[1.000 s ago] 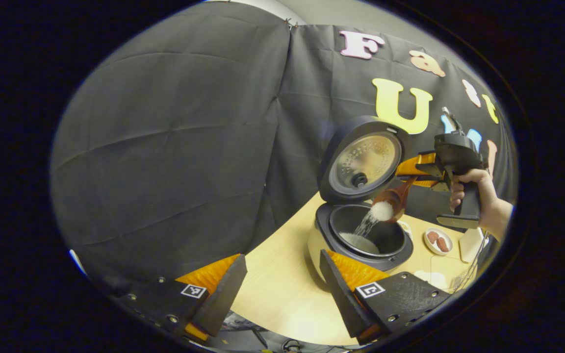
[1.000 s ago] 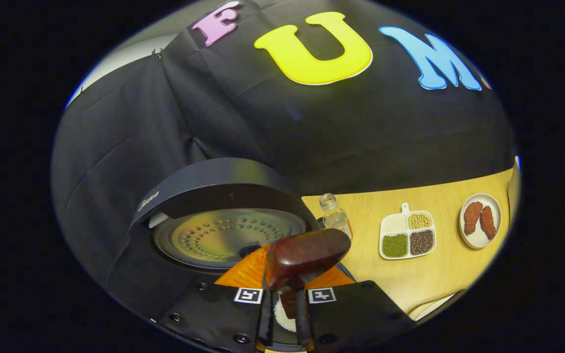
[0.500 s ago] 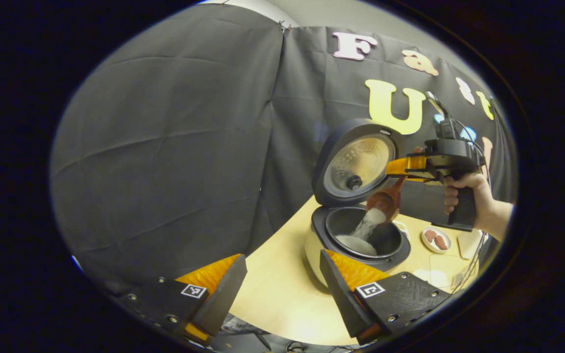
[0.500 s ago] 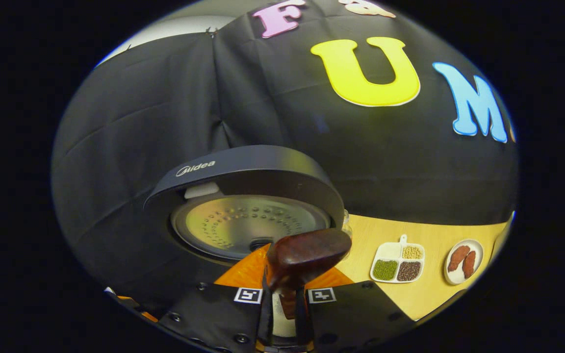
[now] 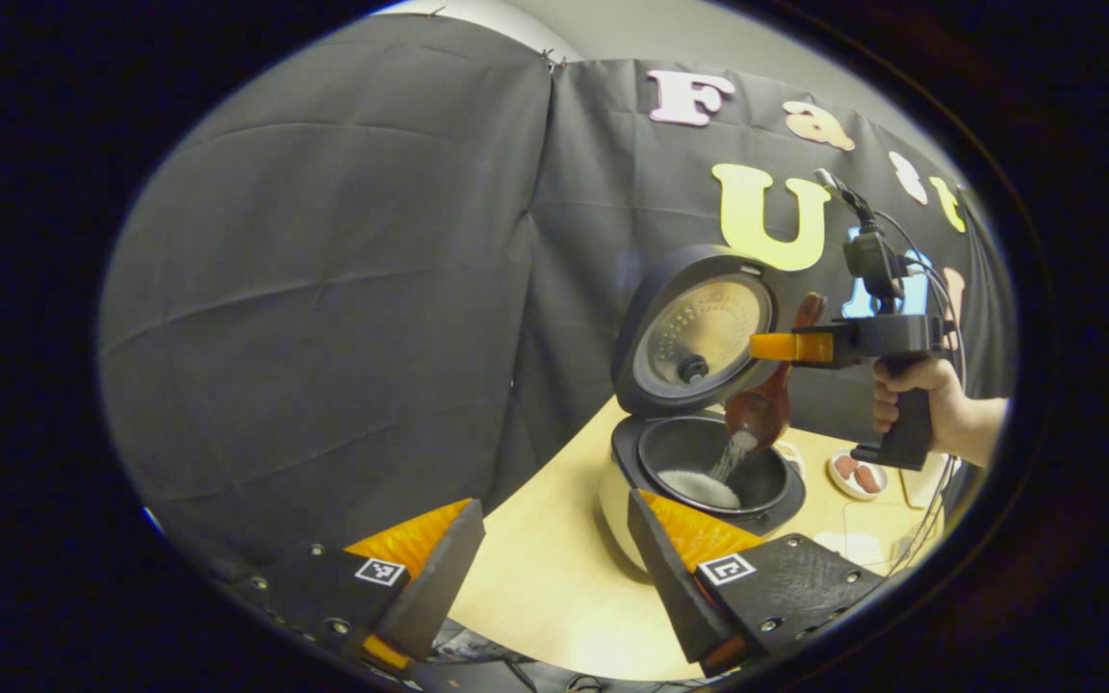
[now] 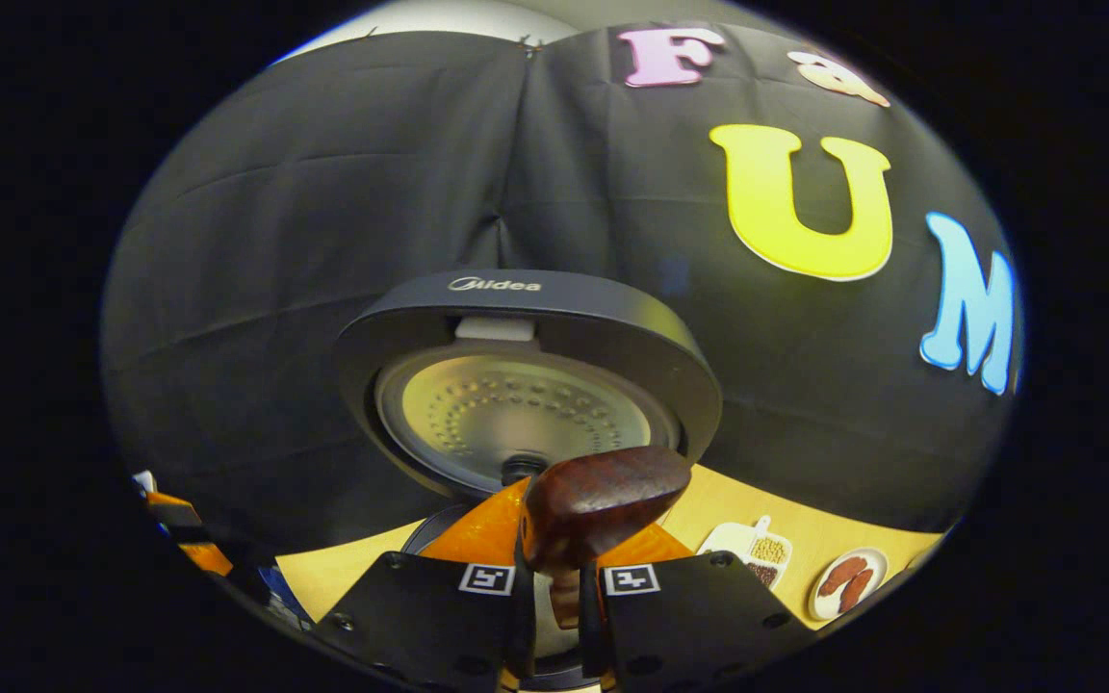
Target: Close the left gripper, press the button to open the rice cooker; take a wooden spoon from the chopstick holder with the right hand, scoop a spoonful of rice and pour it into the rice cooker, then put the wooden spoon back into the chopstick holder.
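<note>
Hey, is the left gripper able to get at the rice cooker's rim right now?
Probably yes. The left gripper hangs open just short of the rice cooker, with bare table between. The wooden spoon pours from the far side.

We see our left gripper [image 5: 554, 568] as two wedge-shaped fingers on dark plates, each plate dotted with small screws and bearing a square black-and-white marker. At three o'clock in the left gripper view, our right gripper [image 5: 774, 346] has a dark pistol-style handle with a small camera block on top and thin cables looping off it. Our hand [image 5: 915, 395] wears no glove or sleeve.
</note>
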